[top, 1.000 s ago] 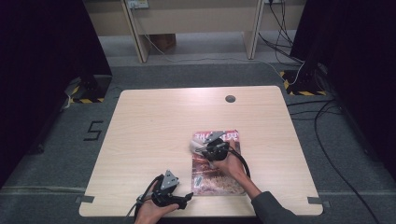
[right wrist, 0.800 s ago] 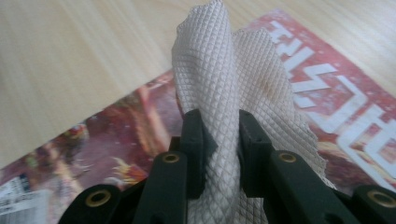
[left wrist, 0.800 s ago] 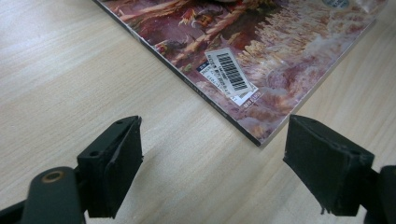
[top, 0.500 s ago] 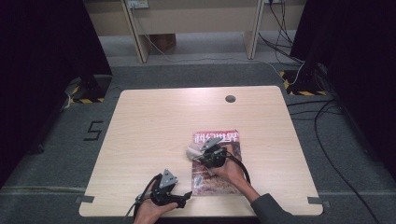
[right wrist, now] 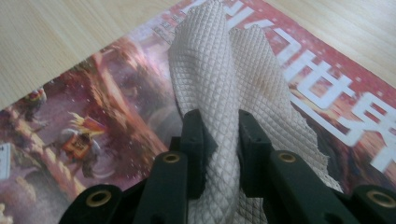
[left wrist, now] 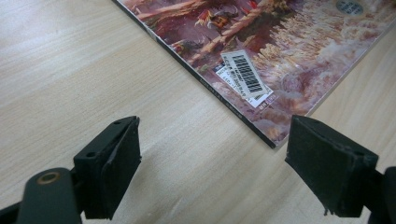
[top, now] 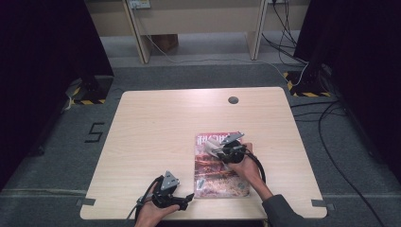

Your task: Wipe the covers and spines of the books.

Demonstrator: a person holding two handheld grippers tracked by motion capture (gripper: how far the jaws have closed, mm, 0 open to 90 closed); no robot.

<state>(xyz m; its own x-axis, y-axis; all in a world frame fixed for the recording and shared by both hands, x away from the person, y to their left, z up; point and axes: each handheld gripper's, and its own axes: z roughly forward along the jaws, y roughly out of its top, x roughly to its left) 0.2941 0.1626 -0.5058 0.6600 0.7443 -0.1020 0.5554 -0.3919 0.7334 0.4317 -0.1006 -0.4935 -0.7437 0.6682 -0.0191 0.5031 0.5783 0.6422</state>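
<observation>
In the high view, a magazine lay flat on the worktop, toward its near right part. The right hand-held gripper rested over the magazine's upper half with a pale cloth at its tip, while the left hand-held gripper sat just left of the magazine's near left corner. In the left gripper view, that hand-held gripper's jaws stood wide apart with nothing between them, the magazine's corner and barcode label just beyond. In the right gripper view, the right hand-held gripper was pinched nearly closed on the quilted white cloth, which draped onto the magazine's cover.
</observation>
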